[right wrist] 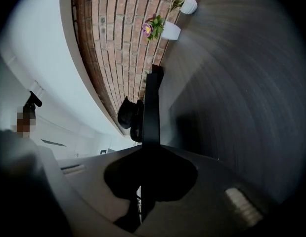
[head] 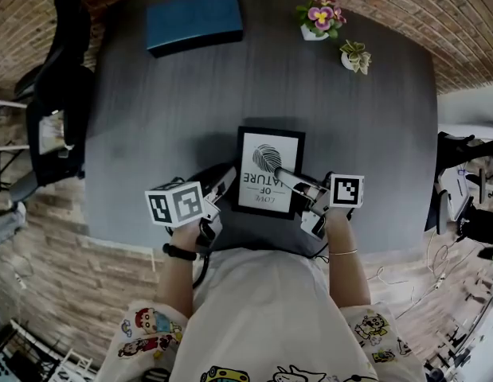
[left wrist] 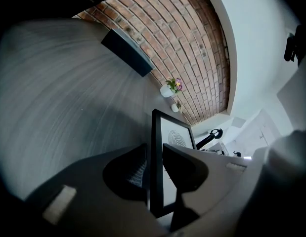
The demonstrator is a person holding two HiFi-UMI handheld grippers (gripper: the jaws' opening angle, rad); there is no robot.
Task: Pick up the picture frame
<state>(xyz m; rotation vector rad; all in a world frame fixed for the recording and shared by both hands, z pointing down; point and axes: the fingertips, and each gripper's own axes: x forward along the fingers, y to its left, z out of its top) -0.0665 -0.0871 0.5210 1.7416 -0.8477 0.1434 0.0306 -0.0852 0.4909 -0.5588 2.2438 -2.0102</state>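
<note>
Here, both forearms reached forward, grippers angled inward. The right gripper (head: 284, 175) jaws pinched the picture frame (head: 268, 171) at its 4 o'clock edge, and the left gripper (head: 227, 180) jaws stood spread around its 8 o'clock edge. The frame was at the tabletop's (head: 150, 118) 6 o'clock side.

An office or studio workspace: a dark grey worktop (head: 150, 118) against a brick wall (head: 437, 14), a black office chair (head: 63, 62) on the left, two small potted plants (head: 319, 18) at the far edge, and cables (head: 389, 277) trailing over the wood-look floor (head: 63, 269) on the right.
</note>
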